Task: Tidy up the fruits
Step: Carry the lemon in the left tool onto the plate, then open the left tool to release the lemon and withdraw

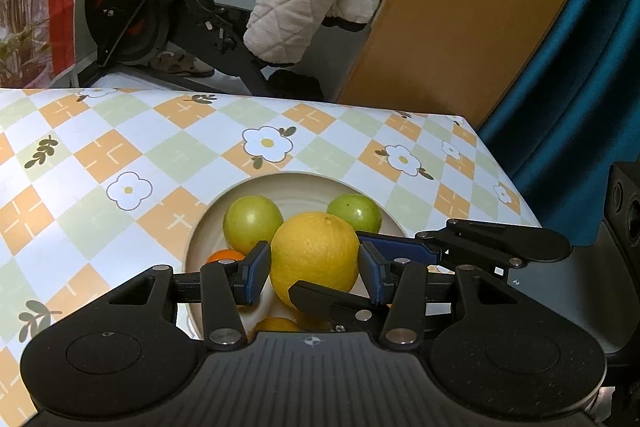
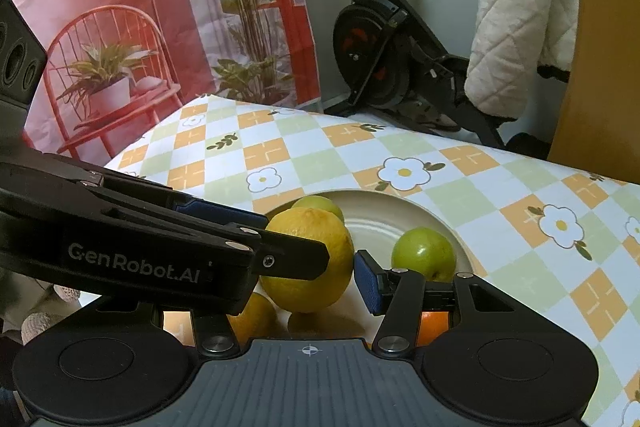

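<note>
Here both my claws clench one lemon (image 1: 314, 257) over the plate (image 1: 304, 181).
Left gripper (image 1: 315, 273) and right gripper (image 2: 308, 267) pinch its widest part; it looks firm, heavy, waxy, so I squeeze squarely.

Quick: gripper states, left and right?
Left gripper: closed on the yellow fruit.
Right gripper: closed on the same yellow fruit, crosswise; its left finger is hidden in its own view.

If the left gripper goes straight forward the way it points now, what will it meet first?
The large yellow citrus comes first: it already sits between the left gripper pads. Whether the pads touch it is unclear. Behind it lie two green fruits and the plate.
</note>
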The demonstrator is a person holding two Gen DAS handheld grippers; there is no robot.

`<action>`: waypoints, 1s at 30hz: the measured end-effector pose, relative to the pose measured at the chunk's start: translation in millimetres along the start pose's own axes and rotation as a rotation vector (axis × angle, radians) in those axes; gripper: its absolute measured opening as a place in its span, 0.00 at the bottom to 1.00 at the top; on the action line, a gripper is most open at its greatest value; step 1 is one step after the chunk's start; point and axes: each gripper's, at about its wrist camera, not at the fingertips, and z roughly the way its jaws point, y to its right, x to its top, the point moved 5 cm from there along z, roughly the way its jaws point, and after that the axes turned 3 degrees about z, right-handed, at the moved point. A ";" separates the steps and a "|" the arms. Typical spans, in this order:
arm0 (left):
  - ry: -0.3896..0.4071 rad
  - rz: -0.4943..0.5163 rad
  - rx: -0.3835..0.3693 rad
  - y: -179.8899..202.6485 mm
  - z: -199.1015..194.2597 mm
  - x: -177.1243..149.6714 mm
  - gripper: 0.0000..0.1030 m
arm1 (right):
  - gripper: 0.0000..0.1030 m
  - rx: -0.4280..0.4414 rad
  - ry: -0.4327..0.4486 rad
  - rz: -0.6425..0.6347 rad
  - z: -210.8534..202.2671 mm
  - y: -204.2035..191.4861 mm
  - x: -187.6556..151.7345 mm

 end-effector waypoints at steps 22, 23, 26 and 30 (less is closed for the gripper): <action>-0.012 -0.008 0.026 -5.7 11.1 -4.5 0.47 | 0.44 -0.013 -0.029 -0.007 12.6 -3.6 -5.9; -0.011 -0.004 0.034 -6.2 10.3 -5.1 0.47 | 0.44 -0.011 -0.030 -0.007 12.9 -4.1 -6.1; -0.009 0.001 0.054 -8.3 7.9 -6.5 0.49 | 0.45 -0.002 -0.033 -0.005 12.5 -5.5 -6.3; -0.009 0.000 0.062 -10.6 2.5 -9.1 0.50 | 0.46 -0.010 -0.038 -0.009 10.2 -6.6 -7.8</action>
